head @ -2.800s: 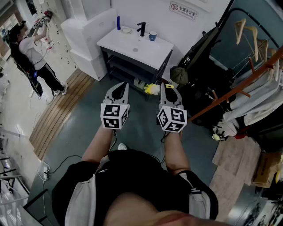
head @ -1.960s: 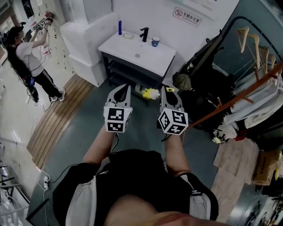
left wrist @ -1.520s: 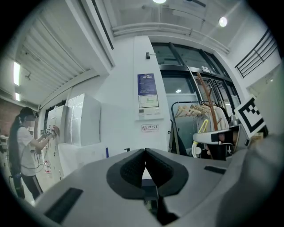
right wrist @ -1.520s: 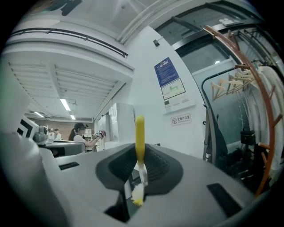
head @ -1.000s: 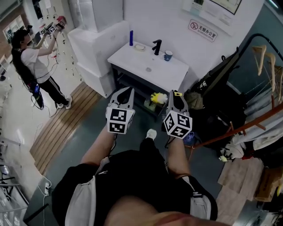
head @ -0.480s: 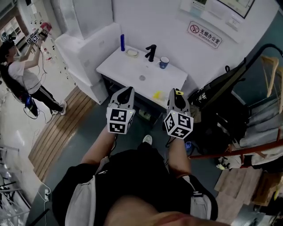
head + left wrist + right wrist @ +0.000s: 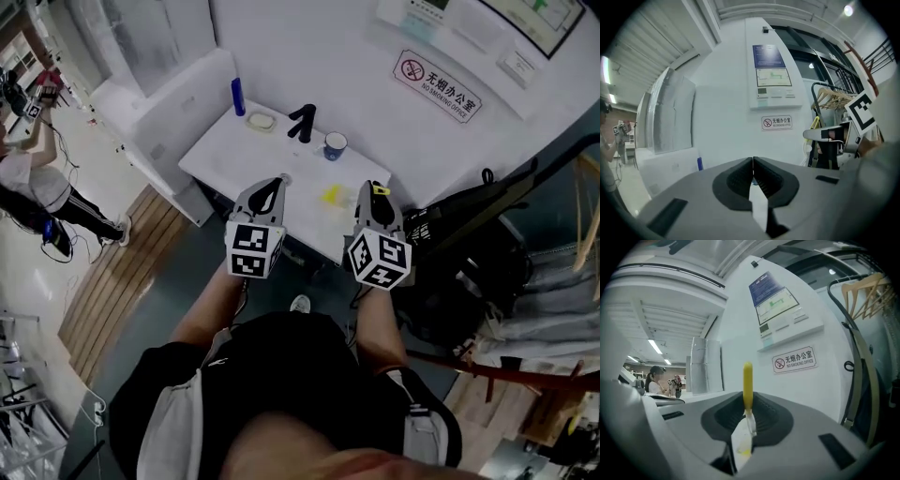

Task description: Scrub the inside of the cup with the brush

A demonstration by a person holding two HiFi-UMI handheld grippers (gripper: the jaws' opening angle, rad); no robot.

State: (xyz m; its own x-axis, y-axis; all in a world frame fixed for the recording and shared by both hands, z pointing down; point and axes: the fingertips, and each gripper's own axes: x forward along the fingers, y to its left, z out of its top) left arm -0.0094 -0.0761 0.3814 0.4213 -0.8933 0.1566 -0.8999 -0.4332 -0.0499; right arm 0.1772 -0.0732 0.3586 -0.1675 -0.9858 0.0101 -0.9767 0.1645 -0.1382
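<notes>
Left gripper [image 7: 753, 161]: closed together, empty.
Right gripper [image 7: 747, 414]: clamped on yellow brush [image 7: 747, 380].
Cup [image 7: 335, 144]: stood on counter [image 7: 234, 155] beside tap [image 7: 302, 122], well ahead.
Approach: likely needed cup steadied before lowering bristles.

Blue bottle [image 7: 238, 97] and black faucet [image 7: 303, 124] stand on the white counter [image 7: 223, 156].

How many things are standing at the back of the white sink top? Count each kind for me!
blue bottle: 1
small dish: 1
black tap: 1
cup: 1
Total: 4
</notes>
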